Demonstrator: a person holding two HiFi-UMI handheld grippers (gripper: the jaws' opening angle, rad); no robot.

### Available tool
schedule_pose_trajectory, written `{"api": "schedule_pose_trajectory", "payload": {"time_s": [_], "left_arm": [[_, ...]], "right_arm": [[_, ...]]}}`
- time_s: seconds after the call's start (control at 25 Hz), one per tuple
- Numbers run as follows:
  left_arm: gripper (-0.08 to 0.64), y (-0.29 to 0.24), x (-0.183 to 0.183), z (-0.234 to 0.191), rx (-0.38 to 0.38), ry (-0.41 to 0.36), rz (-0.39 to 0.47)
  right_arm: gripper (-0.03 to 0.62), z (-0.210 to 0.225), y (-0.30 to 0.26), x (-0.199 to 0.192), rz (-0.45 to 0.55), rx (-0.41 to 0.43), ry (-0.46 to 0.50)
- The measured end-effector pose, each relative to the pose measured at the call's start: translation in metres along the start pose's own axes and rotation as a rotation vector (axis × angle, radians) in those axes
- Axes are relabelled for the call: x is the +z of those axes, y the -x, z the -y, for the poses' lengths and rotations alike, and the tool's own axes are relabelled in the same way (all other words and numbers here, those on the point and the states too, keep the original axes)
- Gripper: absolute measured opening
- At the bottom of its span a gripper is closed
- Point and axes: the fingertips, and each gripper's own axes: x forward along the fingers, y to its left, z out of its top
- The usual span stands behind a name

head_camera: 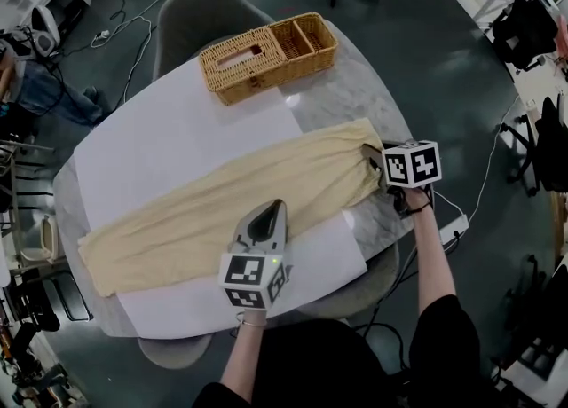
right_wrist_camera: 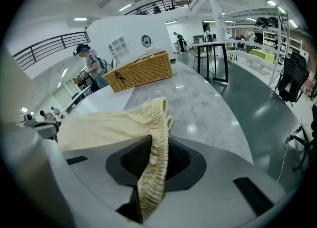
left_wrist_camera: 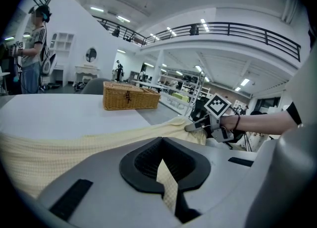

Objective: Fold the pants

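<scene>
One pair of soft waffle-knit cream pants (head_camera: 222,202) laid long across a rounded marble desk (head_camera: 355,78), left hand-held gripper (head_camera: 265,209) pinching their near edge, right hand-held gripper (head_camera: 373,160) clamped on the ribbed waistband (right_wrist_camera: 157,138), one woven wicker basket (head_camera: 266,53) behind.

We see the pants (head_camera: 222,207) lying across the sheet (head_camera: 169,140) on the counter (head_camera: 355,78), with the basket (head_camera: 266,56) behind them. The left hand-held gripper (head_camera: 264,218) is at their near edge, the right hand-held gripper (head_camera: 373,160) at their right end.

A wicker basket (head_camera: 268,56) sits on a marble table (head_camera: 355,87) by, seemingly, white paper (head_camera: 169,145).
</scene>
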Motion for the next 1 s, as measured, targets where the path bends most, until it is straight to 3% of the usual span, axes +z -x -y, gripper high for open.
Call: {"api": "schedule_pose_trajectory", "payload": {"time_s": [0.6,1.0], "left_arm": [[0.014,0.044,0.002,-0.023,0.111,-0.006,0.042],[0.014,0.074,0.01,-0.026,0.14,-0.011,0.097]], "right_arm": [[0.057,-0.017,0.032,0.016,0.07,0.115,-0.166],[0.057,-0.043,0.06,0.033,0.117,0.18,-0.308]]}}
